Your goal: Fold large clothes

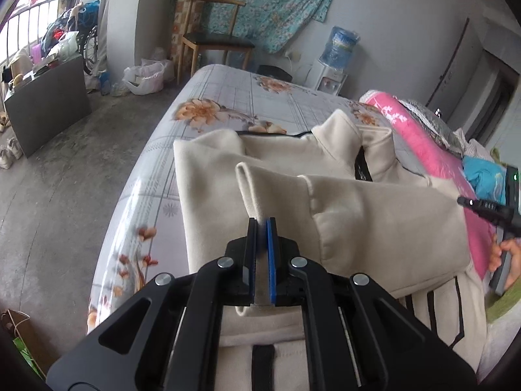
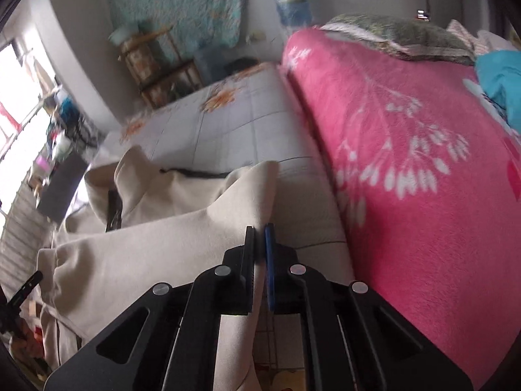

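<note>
I count one cream garment (image 1: pixel 374 215) spread on the floral bedsheet (image 1: pixel 228 97) ahead of both claws. My left claw (image 1: pixel 262 224) is pinched tight on a fold of it; my right claw (image 2: pixel 260 231) is clamped on another edge, one pink blanket (image 2: pixel 407 163) just to its right.

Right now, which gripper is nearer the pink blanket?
Right. The right gripper pinches the cream garment at its edge right beside the pink blanket. The left gripper grips a fold of the garment nearer its middle, further from the blanket.
</note>
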The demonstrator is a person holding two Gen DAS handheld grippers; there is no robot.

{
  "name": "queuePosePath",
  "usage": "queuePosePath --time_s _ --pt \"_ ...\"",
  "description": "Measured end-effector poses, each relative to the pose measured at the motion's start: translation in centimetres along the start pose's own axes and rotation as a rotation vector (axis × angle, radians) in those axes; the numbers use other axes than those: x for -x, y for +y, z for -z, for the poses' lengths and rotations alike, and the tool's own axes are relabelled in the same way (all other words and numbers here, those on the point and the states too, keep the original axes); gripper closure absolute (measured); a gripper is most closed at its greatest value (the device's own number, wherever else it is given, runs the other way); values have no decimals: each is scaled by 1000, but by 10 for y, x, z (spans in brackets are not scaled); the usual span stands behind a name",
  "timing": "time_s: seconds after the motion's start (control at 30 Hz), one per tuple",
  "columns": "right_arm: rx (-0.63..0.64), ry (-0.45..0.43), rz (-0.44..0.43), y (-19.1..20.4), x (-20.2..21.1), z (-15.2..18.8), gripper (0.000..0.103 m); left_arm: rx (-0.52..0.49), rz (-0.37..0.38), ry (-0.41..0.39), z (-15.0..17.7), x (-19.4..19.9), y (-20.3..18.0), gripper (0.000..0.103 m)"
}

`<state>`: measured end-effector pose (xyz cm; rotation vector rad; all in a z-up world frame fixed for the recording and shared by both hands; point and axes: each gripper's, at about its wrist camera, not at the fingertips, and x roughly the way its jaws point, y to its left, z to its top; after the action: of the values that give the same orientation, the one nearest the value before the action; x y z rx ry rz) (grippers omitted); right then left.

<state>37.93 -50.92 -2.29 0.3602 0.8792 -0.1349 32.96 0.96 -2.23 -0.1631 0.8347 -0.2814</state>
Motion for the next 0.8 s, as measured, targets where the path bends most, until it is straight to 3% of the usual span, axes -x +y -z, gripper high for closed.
queuePosePath --time_s 0.07,0.13,0.27,0.33,0.37,0.4,0.47,0.63,0.8 --pt "-48 -29 62 -17 -1 0 99 12 -34 44 -1 -15 3 98" --pt "-101 -16 60 -34 -4 -1 99 21 -53 102 3 -31 8 98" --pt "-87 10 14 -33 5 -1 99 8 -45 100 7 -34 9 97" --pt "-14 28 -42 -16 14 4 97 15 -38 102 7 -35 12 97" --pt "25 42 -67 -8 18 7 90 19 -36 104 6 -35 12 97" --pt "78 63 -93 5 21 12 73 21 -36 104 7 -35 12 97" --pt "139 99 -104 21 26 24 56 20 -43 102 7 -36 12 97" --pt "268 188 -95 43 33 55 56 25 -46 103 7 -36 12 97" --pt "553 191 -22 71 55 105 48 24 -53 107 7 -37 12 97"
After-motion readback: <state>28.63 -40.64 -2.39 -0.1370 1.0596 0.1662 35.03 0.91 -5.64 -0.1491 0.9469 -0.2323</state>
